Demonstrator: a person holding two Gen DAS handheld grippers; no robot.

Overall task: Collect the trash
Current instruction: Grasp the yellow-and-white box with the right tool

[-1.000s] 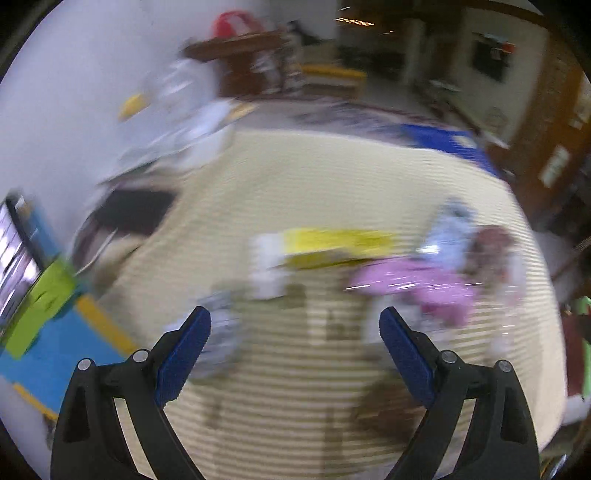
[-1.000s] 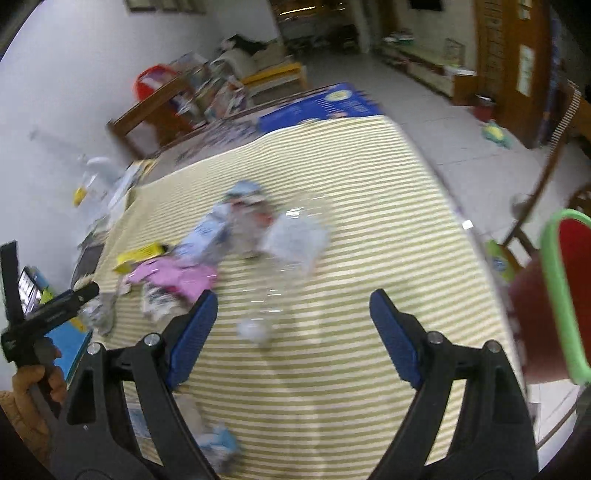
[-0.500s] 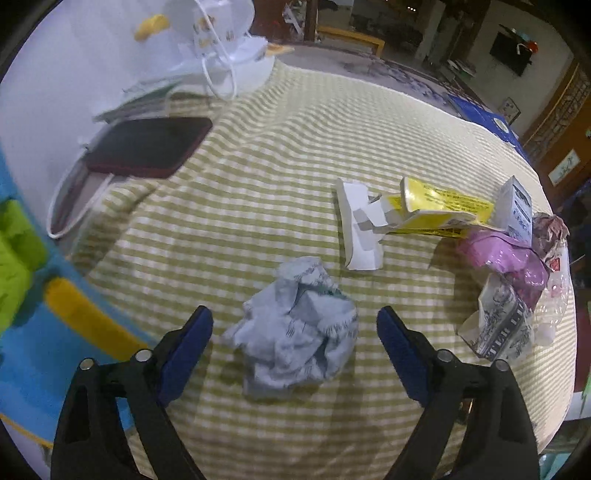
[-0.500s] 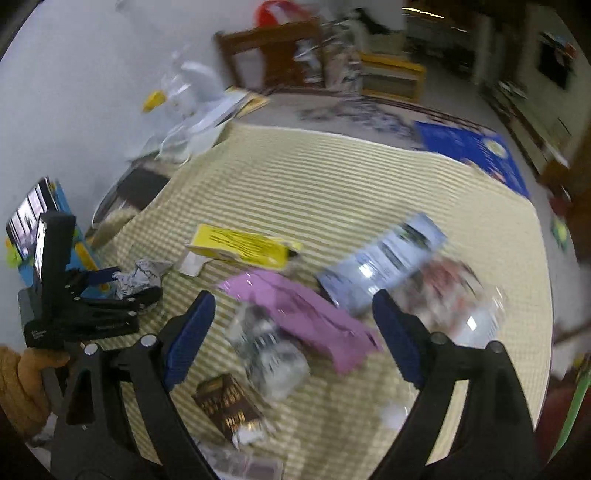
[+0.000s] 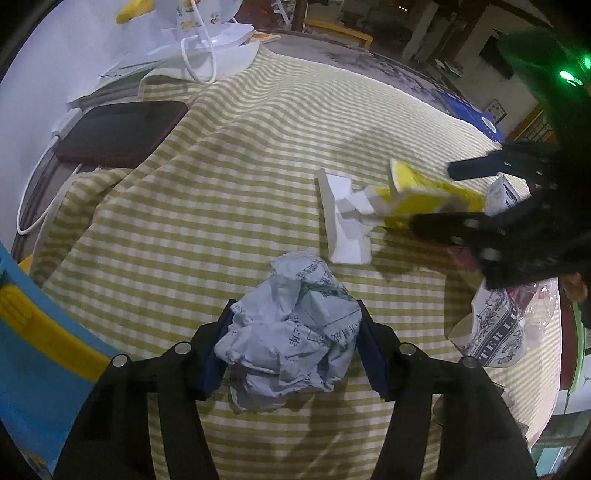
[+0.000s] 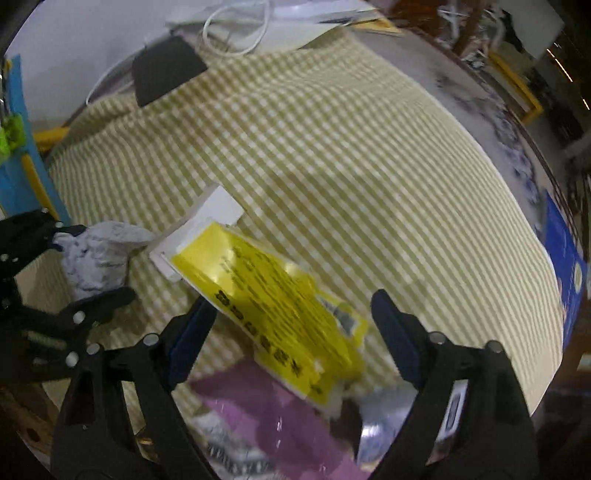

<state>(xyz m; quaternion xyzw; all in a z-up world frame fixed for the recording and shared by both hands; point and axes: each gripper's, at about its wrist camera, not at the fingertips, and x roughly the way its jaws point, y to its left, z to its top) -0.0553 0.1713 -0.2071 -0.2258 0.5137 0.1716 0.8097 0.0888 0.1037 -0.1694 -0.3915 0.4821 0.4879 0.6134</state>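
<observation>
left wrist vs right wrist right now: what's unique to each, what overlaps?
Left wrist only: the left gripper head-on, jaws closing on the crumpled paper ball, pads at its sides; a printed white bag at right.

Right wrist only: the right gripper closing around the yellow package, pads not yet pressing; purple wrapper beneath; blue box at the far edge.

Both: the striped tablecloth, the paper ball, the yellow package, the dark phone, the white cable.

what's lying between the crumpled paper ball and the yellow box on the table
A white folded cardboard piece lies between the crumpled paper ball and the yellow box, joined to the box's end. Both wrist views show it.
</observation>
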